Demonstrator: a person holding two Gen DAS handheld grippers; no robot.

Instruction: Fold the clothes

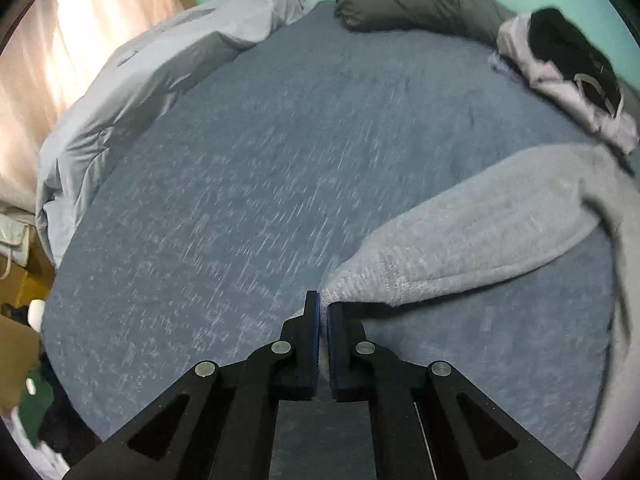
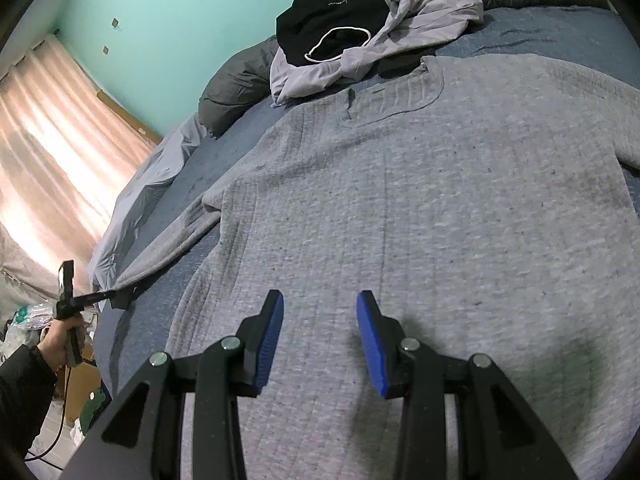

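Daylight glows through the curtain [image 2: 52, 152] at the left — soft, cool, fairly dim elsewhere. The bed sheet [image 1: 248, 184] streaks with motion blur. Fisheye bending curves both frames' edges — dark corners, faint shadow on the grey sweater [image 2: 440, 220].

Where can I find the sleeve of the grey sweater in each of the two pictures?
Left wrist view: the sleeve runs from the right edge down to the left claw, shut on its cuff.
Right wrist view: it lies at the left, stretched out to that claw.
Shared landmark: the black garment by the wall.
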